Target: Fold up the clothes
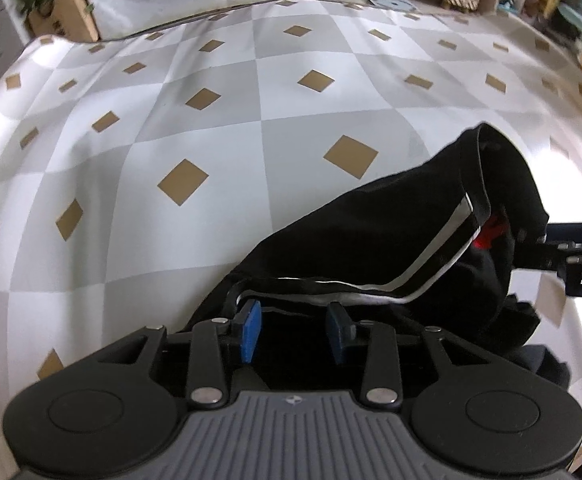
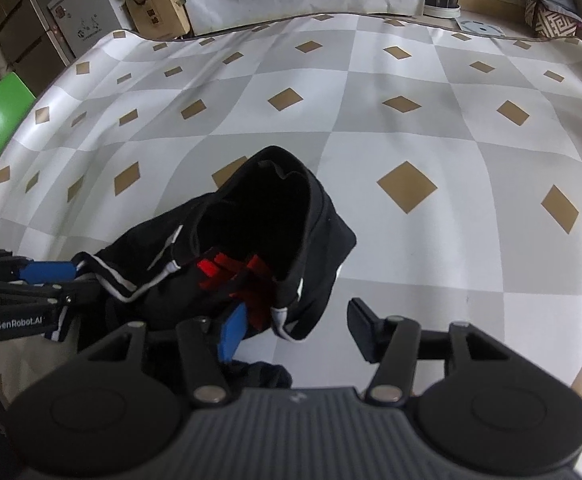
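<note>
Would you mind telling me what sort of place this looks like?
Probably a lived-in home or storage room: a grey-and-white checked cloth with tan diamonds, a cardboard box holding a leafy plant, and a white appliance cabinet.

1 black garment (image 1: 371,236), 2 hand-held grippers (image 1: 296,330), 1 checkered cloth (image 1: 219,120)

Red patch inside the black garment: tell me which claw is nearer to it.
Right. The right claw has its blue finger right beside the red patch on the black garment. The left claw sits at the white-striped edge, farther along the fabric.
</note>
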Tool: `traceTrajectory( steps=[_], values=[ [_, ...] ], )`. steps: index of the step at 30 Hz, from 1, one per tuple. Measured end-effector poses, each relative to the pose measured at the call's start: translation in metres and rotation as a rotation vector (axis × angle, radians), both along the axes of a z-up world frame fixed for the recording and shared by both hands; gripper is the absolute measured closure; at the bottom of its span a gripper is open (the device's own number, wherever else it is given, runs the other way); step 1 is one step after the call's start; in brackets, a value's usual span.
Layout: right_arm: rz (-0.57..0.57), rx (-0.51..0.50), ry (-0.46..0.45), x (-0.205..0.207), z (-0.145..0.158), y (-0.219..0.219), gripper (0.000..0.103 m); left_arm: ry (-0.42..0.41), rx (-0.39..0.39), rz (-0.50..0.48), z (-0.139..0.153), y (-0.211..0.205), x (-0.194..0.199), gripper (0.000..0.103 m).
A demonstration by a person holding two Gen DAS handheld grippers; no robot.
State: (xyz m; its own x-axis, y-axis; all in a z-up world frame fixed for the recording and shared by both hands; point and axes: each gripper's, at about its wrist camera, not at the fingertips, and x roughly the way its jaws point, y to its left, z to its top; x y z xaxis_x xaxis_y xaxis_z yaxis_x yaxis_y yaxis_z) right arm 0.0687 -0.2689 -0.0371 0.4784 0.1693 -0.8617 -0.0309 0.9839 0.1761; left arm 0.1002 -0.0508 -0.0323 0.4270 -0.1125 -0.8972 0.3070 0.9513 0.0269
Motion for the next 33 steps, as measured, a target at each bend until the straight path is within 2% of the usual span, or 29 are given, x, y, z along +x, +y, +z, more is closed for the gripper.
traceTrajectory(
  steps=[5,8,14,17,18,19,21,24,27,29,32,33],
  values=[
    [0.008,-0.008,0.002,0.002,-0.002,0.004,0.051,-0.023,0.008,-0.044,-0.003,0.000,0.002,0.069],
    [0.008,-0.005,0.003,0.003,-0.003,0.005,0.051,-0.054,0.053,-0.074,-0.005,-0.001,0.001,0.069],
    [-0.016,0.007,-0.003,0.005,-0.005,0.004,0.053,-0.015,0.016,-0.068,-0.014,0.004,0.007,0.069],
    [-0.038,0.005,-0.021,0.007,-0.005,0.004,0.069,-0.023,0.035,-0.074,-0.018,0.000,0.008,0.069],
    [-0.044,0.006,-0.024,0.008,-0.006,0.004,0.080,-0.027,0.034,-0.068,-0.019,0.000,0.009,0.071],
    [-0.053,0.002,-0.027,0.009,-0.006,0.004,0.086,-0.031,0.033,-0.062,-0.019,0.000,0.010,0.073],
    [-0.073,-0.008,-0.043,0.011,-0.004,0.004,0.091,-0.036,0.030,-0.062,-0.020,-0.002,0.011,0.085],
    [-0.101,0.014,-0.065,0.014,0.000,0.003,0.093,-0.040,0.036,-0.065,-0.022,-0.004,0.012,0.092],
    [-0.143,0.047,-0.089,0.018,0.005,-0.002,0.094,-0.025,0.005,-0.013,-0.022,-0.001,0.018,0.093],
    [-0.171,0.065,-0.109,0.023,0.010,-0.006,0.094,-0.011,-0.026,0.056,-0.021,0.006,0.023,0.093],
    [-0.198,0.085,-0.126,0.030,0.014,-0.011,0.094,-0.017,0.015,0.134,-0.023,0.014,0.030,0.093],
    [-0.207,0.087,-0.130,0.032,0.015,-0.012,0.093,-0.018,0.006,0.158,-0.023,0.017,0.032,0.093]
  ],
)
